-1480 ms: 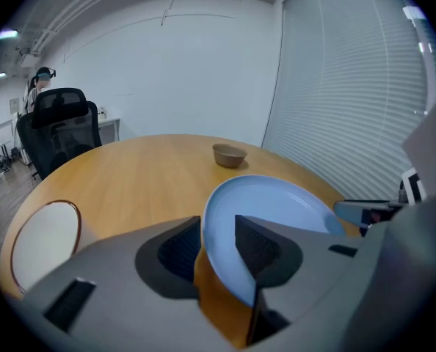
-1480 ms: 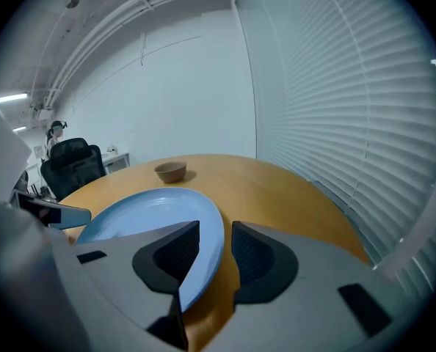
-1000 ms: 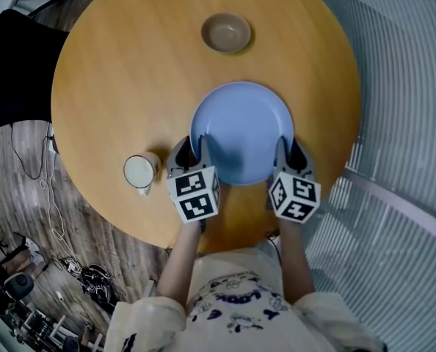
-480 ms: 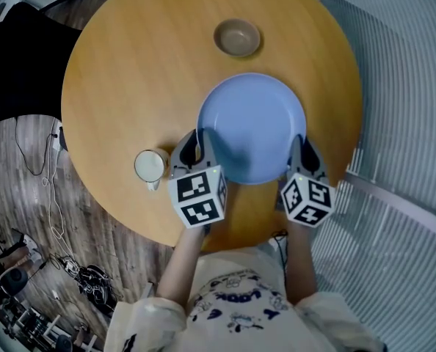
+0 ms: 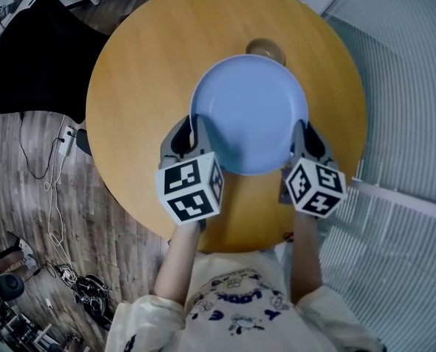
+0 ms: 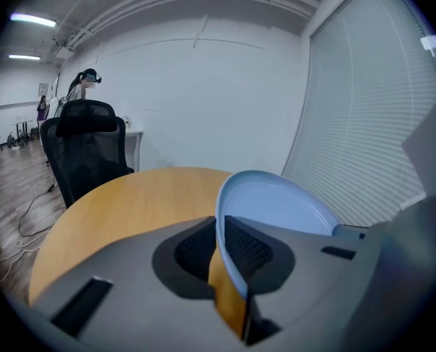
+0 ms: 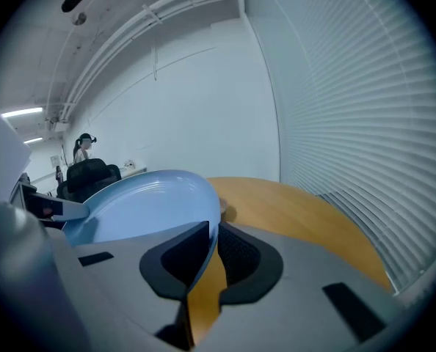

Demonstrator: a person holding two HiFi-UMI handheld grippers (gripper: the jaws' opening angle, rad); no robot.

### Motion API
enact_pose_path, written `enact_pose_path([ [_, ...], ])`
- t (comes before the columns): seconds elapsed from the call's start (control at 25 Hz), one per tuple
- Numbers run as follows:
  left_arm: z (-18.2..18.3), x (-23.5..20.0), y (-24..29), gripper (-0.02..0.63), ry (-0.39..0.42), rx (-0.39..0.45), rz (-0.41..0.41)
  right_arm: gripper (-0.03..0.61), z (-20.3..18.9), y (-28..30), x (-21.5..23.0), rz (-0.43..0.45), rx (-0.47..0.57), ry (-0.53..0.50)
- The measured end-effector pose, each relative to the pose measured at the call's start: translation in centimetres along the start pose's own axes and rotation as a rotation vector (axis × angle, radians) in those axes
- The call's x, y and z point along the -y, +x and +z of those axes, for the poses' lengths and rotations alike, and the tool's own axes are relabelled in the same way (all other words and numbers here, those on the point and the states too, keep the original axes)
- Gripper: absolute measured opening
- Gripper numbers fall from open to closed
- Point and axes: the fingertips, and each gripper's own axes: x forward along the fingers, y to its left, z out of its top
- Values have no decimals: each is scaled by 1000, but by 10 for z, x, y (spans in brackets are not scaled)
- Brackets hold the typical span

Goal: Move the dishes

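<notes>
A large light-blue plate (image 5: 249, 112) hangs above the round wooden table (image 5: 144, 64), held at both sides. My left gripper (image 5: 196, 134) is shut on its left rim, and my right gripper (image 5: 304, 134) is shut on its right rim; both sets of jaws closed on the rim within the last second. In the left gripper view the plate's rim (image 6: 277, 204) runs between the pads of that gripper (image 6: 219, 244). The right gripper view shows the plate (image 7: 144, 200) pinched the same way by that gripper (image 7: 212, 249). A tan bowl (image 5: 268, 48) peeks out behind the plate's far edge.
A black office chair (image 5: 34, 57) stands left of the table, also seen in the left gripper view as the chair (image 6: 86, 149). White slatted blinds (image 5: 409, 86) run along the right. Cables (image 5: 49, 182) lie on the wood floor at the left.
Both grippers closed on the plate's rims and lifted it off the table. It now covers most of the bowl. The cup at the left is out of sight behind the left gripper's cube.
</notes>
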Motion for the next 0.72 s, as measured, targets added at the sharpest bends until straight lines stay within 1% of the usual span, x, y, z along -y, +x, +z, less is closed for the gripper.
enact_pose_path([
  [0.12, 15, -35, 1, 37, -39, 12, -11, 35, 8, 13, -37, 6, -8, -20],
  [0.28, 38, -81, 4, 37, -26, 12, -35, 36, 23, 29, -86, 11, -6, -36],
  [0.52, 82, -158, 18, 37, -23, 9, -42, 35, 51, 69, -166, 41, 2, -58],
  [0.72, 91, -206, 37, 37, -46, -16, -50, 37, 55, 100, -211, 48, -15, -115],
])
